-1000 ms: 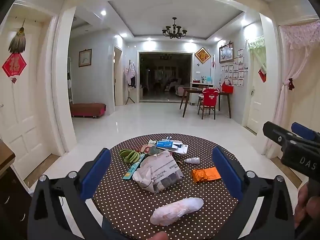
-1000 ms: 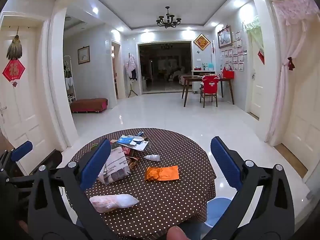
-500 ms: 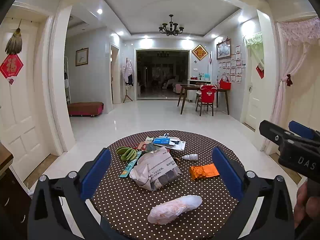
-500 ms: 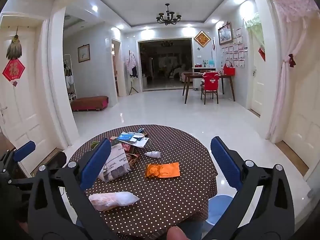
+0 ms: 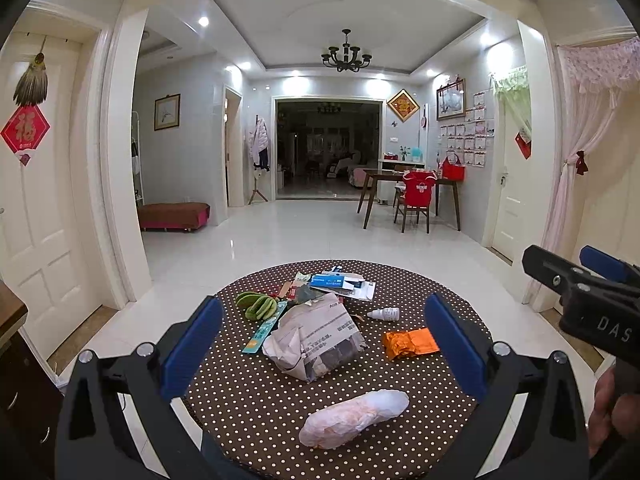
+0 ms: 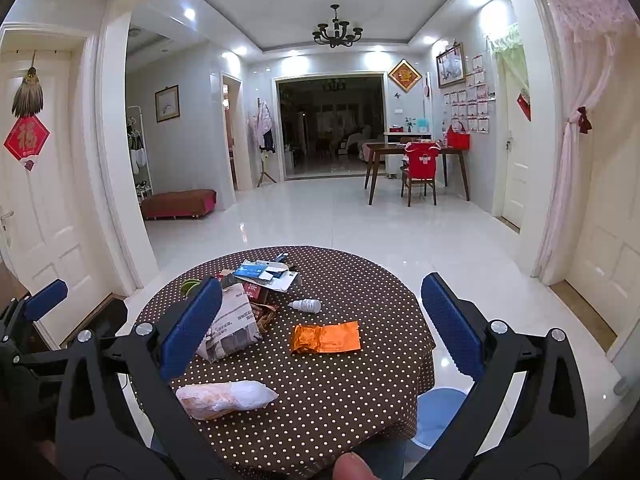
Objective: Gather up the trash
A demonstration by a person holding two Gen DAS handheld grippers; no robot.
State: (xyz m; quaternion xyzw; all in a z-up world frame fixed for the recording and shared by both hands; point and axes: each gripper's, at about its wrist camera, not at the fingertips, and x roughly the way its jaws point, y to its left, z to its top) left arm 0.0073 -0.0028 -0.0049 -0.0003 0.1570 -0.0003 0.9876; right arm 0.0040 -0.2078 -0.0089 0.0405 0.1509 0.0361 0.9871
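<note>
A: What lies on the round table with the brown white-dotted cloth [image 5: 256, 408]?

B: Nearest the front edge, a long white plastic-wrapped bundle with pinkish contents [image 5: 354, 418]; its long axis runs slantwise, the right end pointing toward the far right edge. Behind it, near the middle, sits a crumpled newspaper parcel [image 5: 316, 340].

A: And to the right?

B: A flattened orange foil wrapper [image 6: 326, 338], long axis running left to right, well apart from the bundle. Just behind it a small white plastic bottle [image 6: 306, 305] lies on its side, cap pointing left. At the far edge lies a heap of papers and blue cards [image 6: 266, 274]; by the left edge, a bunch of green bananas [image 5: 258, 304] and a teal strip [image 5: 264, 330].

A: The grippers?

B: The left gripper [image 5: 324, 350] hovers above the front edge with its blue pads spread wide and nothing between them. The right gripper [image 6: 322, 328] is likewise wide apart and empty. A pale blue stool [image 6: 438, 412] shows below the table's right edge.
</note>
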